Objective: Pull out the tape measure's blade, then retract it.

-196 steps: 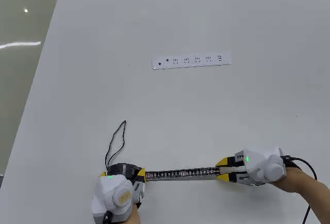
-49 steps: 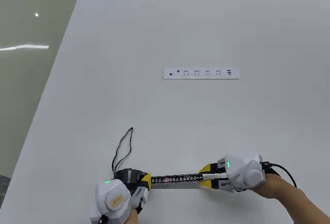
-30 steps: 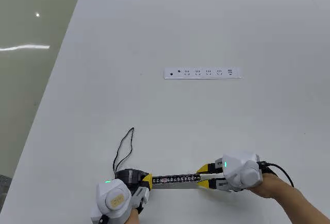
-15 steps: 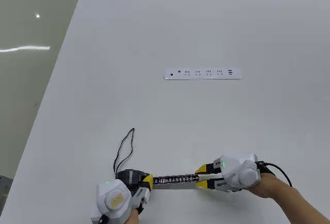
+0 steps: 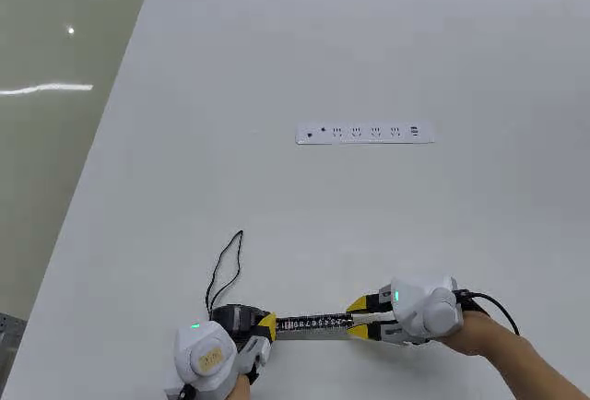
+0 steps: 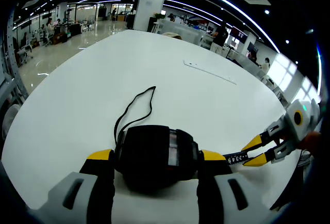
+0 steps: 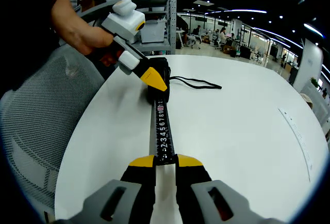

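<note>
Black tape measure (image 6: 154,154) between left fingers (image 6: 100,156)

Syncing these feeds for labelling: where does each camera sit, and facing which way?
Head view: headset, looking down at the white table; left gripper, right gripper, one forearm show.
Left gripper view: rides the left gripper, facing its clamped black tape measure case.
Right gripper view: rides the right gripper, facing along the dark numbered blade.
Shared: both gripper views show case, blade.
</note>
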Demonstrator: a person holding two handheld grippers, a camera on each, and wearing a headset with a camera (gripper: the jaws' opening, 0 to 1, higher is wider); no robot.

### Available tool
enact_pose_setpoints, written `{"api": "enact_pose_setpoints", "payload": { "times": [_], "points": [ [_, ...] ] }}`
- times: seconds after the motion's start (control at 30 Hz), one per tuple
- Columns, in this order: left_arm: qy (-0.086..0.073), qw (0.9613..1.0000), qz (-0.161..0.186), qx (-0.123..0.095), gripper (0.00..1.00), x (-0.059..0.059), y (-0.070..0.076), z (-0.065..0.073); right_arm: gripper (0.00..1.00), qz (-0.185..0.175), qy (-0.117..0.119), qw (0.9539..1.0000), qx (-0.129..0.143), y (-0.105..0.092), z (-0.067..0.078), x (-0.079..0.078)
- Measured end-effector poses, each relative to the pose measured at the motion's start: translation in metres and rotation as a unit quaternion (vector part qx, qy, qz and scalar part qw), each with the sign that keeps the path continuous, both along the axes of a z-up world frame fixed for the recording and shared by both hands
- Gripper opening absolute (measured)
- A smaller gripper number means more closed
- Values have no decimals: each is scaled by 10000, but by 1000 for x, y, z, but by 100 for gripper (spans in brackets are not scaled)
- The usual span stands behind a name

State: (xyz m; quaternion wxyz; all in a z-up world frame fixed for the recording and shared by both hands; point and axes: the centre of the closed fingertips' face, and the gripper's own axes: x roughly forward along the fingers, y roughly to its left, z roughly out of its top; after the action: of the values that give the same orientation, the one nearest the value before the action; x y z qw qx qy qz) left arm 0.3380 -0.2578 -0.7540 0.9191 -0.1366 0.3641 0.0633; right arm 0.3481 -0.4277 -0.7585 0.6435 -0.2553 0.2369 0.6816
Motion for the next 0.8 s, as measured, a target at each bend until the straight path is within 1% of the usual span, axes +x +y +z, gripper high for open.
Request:
{"api": "enact_pose_setpoints", "payload": {
  "times": [0.2,0.47,0.8],
  "points": [
    [-13,10000,7,-27,62,0,0,0,12,12,-6,10000,23,3,2,0],
    [-13,10000,-17,-34,62,0,0,0,12,36,12,10000,48,8,-1,-1],
    [-17,10000,-33,-44,62,0,0,0,12,55,31,10000,69,15,0,-2]
  ]
}}
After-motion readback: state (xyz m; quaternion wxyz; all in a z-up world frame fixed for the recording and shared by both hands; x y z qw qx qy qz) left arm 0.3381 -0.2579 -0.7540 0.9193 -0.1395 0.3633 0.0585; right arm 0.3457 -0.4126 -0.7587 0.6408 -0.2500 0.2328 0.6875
